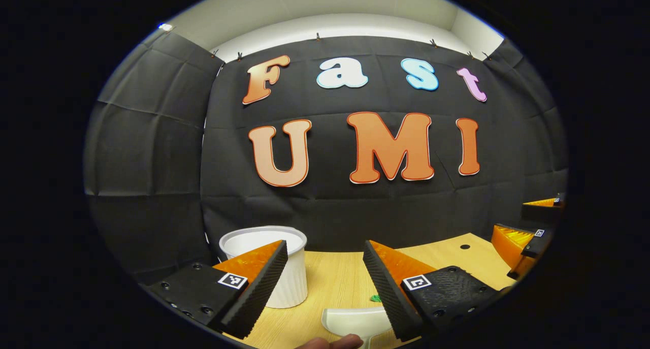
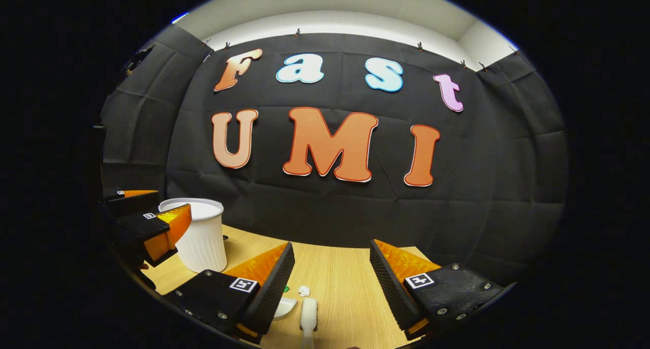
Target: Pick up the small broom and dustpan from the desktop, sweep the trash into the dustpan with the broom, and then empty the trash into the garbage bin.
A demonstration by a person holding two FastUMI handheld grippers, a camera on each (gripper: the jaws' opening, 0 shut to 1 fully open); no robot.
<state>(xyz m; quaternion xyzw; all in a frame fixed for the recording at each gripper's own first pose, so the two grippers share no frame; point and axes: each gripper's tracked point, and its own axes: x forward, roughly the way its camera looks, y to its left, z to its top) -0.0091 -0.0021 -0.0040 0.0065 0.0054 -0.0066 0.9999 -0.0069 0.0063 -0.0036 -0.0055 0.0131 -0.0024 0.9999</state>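
A: Where are the broom and the dustpan found?

B: The dustpan [image 1: 358, 321] is seen low on the desk [image 1: 335, 278], white, just below the left gripper [image 1: 325, 275]. In the right gripper view the broom [image 2: 308, 313] is laid flat, its pale handle pointed toward the camera, with the dustpan's edge [image 2: 284, 307] just beside it. Neither is lifted yet.

A: And the trash?

B: A white crumpled scrap [image 2: 303, 290] is spotted near the broom's far end, and a small green bit [image 1: 375, 298] is glimpsed on the wood beyond the dustpan.

A: How are the tongs held?

B: Both pairs are spread wide and nothing is gripped. The right gripper [image 2: 330, 278] is hung above the broom, so that tool is probably meant for it; the left is lined up over the dustpan for the same reason.

A: The bin?

B: The white ribbed bin [image 1: 284, 267] is stood at the desk's far left, by the cloth wall, within reach for emptying later. The left gripper is set close to it, which suits the dustpan being carried on that side.

A: Anything else?

B: A fingertip [image 1: 330, 343] is caught at the bottom edge of the left gripper view.
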